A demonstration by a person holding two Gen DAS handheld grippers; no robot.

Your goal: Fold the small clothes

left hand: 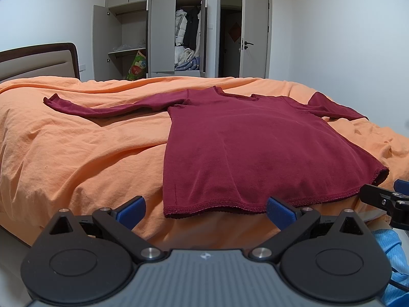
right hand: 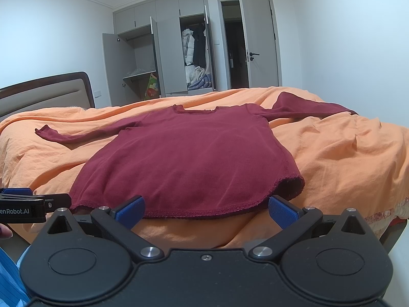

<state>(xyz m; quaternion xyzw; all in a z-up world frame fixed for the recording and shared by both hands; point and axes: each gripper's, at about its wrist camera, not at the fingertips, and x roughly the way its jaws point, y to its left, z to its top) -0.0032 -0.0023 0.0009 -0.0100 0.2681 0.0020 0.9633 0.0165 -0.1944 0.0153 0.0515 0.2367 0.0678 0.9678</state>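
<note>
One shirt (left hand: 250, 148), dark red, long-sleeved, lies flat on the bed (left hand: 76, 148) over an orange cover. Its hem is at the bed's near edge and its collar (left hand: 235, 94) points away toward the wardrobe (left hand: 153, 33); the long axis runs hem to collar. Two sleeves are spread out sideways, one to each side of the shirt body.

Beyond the shirt: headboard (left hand: 38, 61) off to its left, wardrobe with doors open and hanging coats inside, one open room door (left hand: 255, 28) to the wardrobe's right. Nothing lies on the shirt.

Two tongs, both just short of the hem. Left tongs (left hand: 204, 211) spread wide, empty, near the hem's left corner. Right tongs (right hand: 205, 209) likewise released, empty, below the hem's right part. Blue fabric (left hand: 391, 255) shows beside the tongs, nearest the camera.
</note>
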